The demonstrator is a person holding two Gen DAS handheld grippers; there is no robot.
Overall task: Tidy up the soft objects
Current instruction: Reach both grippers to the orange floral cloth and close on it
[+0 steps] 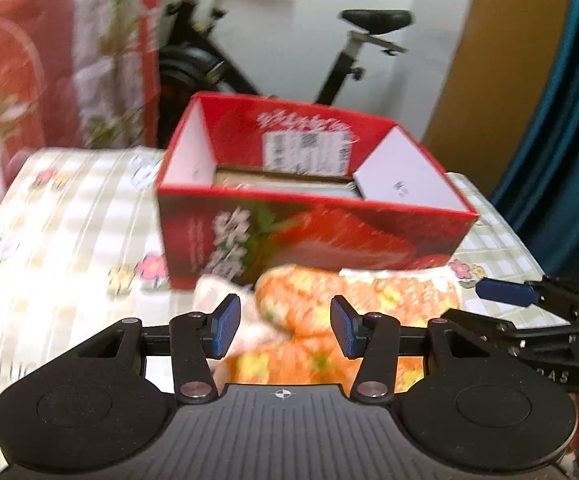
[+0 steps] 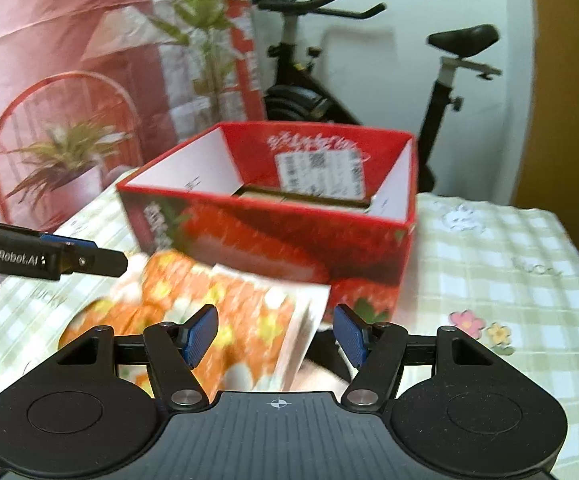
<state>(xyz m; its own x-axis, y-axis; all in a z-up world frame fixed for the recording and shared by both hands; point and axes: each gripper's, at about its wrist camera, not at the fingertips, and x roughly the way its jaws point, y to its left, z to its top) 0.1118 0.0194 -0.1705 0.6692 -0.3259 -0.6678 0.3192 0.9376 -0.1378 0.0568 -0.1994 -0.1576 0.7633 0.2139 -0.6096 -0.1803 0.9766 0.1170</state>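
Just beyond both tongs (image 1: pixel 285 328), orange cloth (image 1: pixel 329 304).

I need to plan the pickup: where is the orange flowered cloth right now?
The orange flowered cloth lies on the checked tablecloth, against the near side of the red strawberry box, below both wrist views' open grippers.

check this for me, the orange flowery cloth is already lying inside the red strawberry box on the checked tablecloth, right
Not quite. The orange flowery cloth lies outside the red strawberry box, in front of it on the checked tablecloth. The left wrist view shows this; the right wrist view agrees.
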